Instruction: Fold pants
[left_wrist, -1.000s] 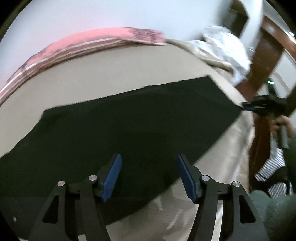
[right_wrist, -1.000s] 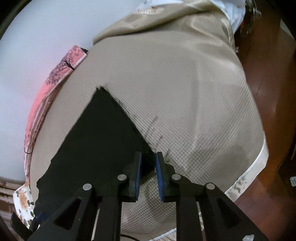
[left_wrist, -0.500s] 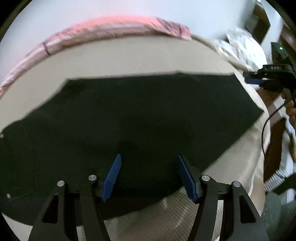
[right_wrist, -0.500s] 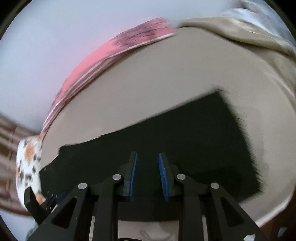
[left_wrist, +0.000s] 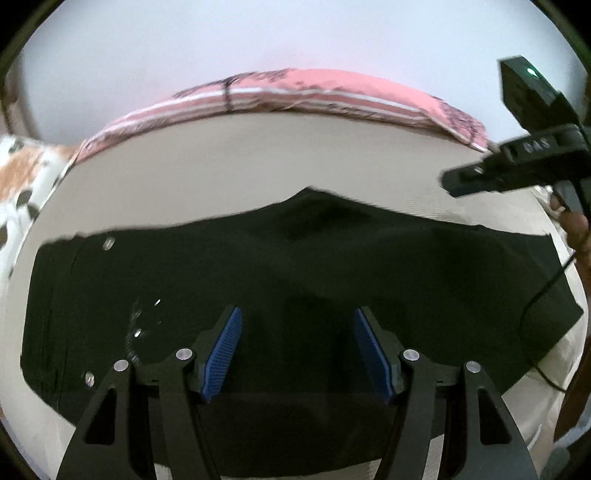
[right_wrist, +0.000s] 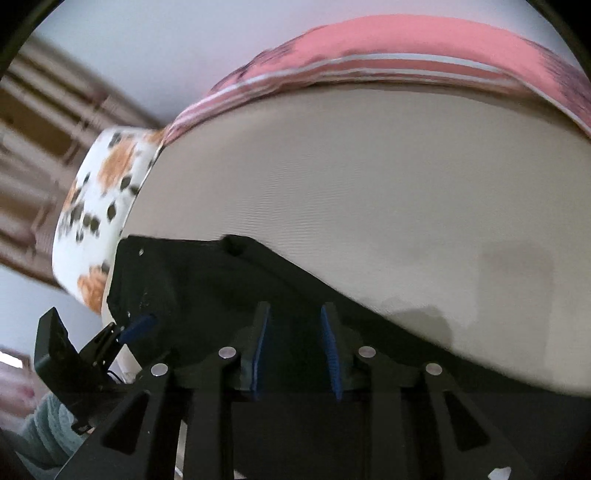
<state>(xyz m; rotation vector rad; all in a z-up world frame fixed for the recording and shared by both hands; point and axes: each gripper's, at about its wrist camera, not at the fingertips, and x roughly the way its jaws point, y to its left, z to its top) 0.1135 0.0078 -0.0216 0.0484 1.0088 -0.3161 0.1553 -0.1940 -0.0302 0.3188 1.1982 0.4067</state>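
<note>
Item: black pants (left_wrist: 295, 266) — dark, matte fabric, spread flat across the near half of a beige bedspread (left_wrist: 258, 158). Small metal studs glint at the left end, marking the waist. The far edge runs unevenly, rising to a low peak near the middle; the right end finishes in a squared corner close to the bed's right side. In the right wrist view the same pants (right_wrist: 207, 280) narrow toward a far-left corner beside a spotted white-and-orange cloth (right_wrist: 99, 206).

Surroundings: a pink striped sheet (left_wrist: 295, 92) lines the far side of the bed, against a pale wall.

Left gripper (left_wrist: 297, 349): blue pads spread wide apart, released, nothing between them, poised over the near middle of the pants.

Right gripper (right_wrist: 293, 354): pads parted with a clear gap, holding nothing, above the pants' near edge. From the left wrist view it (left_wrist: 465, 182) hangs above the bedspread at far right, clear of the fabric.

Changes from one second ago — the right gripper then clamped the trouser end with its pads nearly together; now the pads stand apart and the cloth lies free. The pants, then stretched in a taut slanting band, now rest slack and broad on the bed. The left gripper's opening is unchanged.
</note>
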